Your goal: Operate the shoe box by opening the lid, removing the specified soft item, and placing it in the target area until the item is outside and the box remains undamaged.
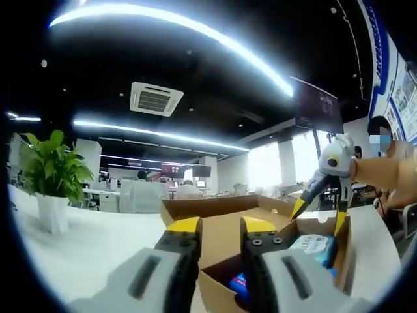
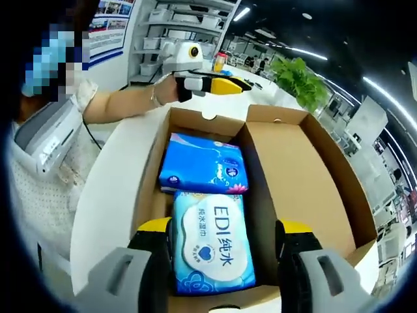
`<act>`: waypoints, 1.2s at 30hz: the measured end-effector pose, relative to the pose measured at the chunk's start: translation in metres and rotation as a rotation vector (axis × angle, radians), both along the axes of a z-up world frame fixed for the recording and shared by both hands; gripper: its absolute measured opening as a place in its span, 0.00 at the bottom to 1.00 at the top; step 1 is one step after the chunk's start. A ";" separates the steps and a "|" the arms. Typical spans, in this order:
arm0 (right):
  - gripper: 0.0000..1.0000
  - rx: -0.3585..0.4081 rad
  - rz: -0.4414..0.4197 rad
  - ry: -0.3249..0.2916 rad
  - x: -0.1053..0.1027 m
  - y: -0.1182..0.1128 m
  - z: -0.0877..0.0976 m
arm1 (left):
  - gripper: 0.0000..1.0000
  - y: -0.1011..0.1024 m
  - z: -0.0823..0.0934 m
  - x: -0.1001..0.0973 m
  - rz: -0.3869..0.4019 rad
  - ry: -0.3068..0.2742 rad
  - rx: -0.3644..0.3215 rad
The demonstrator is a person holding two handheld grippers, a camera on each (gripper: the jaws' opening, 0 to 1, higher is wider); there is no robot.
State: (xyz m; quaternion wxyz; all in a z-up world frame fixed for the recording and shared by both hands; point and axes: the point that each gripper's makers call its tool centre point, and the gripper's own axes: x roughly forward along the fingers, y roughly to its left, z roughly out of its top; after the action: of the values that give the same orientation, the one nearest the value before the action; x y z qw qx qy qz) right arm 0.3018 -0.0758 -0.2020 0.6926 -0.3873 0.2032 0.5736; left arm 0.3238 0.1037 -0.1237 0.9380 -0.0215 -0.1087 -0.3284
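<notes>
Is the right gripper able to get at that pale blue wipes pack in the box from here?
Probably yes: the box lid is open, and the wipes pack lies uncovered between the open right gripper.

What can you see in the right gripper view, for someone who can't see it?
An open cardboard shoe box holds two soft packs: a light blue wipes pack near the open right tongs and a darker blue pack behind it. At the box's far edge, a person's hand holds the left tongs.
</notes>
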 end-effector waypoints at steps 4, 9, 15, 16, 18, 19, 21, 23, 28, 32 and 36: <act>0.68 -0.049 0.019 0.012 -0.003 0.002 -0.009 | 0.24 -0.011 -0.013 -0.014 -0.162 0.104 0.044; 0.68 -0.092 0.035 0.032 -0.005 0.004 -0.016 | 0.26 -0.013 -0.027 -0.022 -0.205 0.109 0.156; 0.68 -0.140 0.046 0.049 -0.006 0.002 -0.022 | 0.34 -0.027 -0.037 -0.052 -0.434 0.142 0.190; 0.69 -0.144 0.046 0.048 -0.006 0.001 -0.022 | 0.35 -0.029 -0.040 -0.059 -0.484 0.165 0.192; 0.69 -0.158 0.044 0.043 -0.004 -0.001 -0.022 | 0.38 -0.030 -0.046 -0.060 -0.491 0.183 0.212; 0.68 -0.163 0.043 0.040 -0.003 -0.001 -0.022 | 0.38 -0.031 -0.050 -0.061 -0.501 0.191 0.225; 0.69 -0.169 0.042 0.041 -0.003 -0.002 -0.020 | 0.40 -0.031 -0.054 -0.063 -0.514 0.206 0.235; 0.69 -0.172 0.039 0.041 -0.002 -0.002 -0.019 | 0.44 -0.030 -0.053 -0.066 -0.532 0.211 0.227; 0.69 -0.199 0.037 0.026 0.000 -0.003 -0.019 | 0.59 -0.027 -0.049 -0.078 -0.582 0.212 0.192; 0.69 -0.210 0.042 0.030 -0.002 -0.003 -0.020 | 0.58 -0.025 -0.051 -0.079 -0.583 0.208 0.189; 0.69 -0.214 0.040 0.029 -0.003 -0.003 -0.019 | 0.58 -0.029 -0.062 -0.082 -0.608 0.227 0.224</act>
State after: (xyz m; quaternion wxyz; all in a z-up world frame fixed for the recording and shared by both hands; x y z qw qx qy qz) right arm 0.2988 -0.0783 -0.2212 0.6326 -0.4549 0.2656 0.5678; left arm 0.2419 0.0747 -0.1857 0.8000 0.0139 0.0448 -0.5981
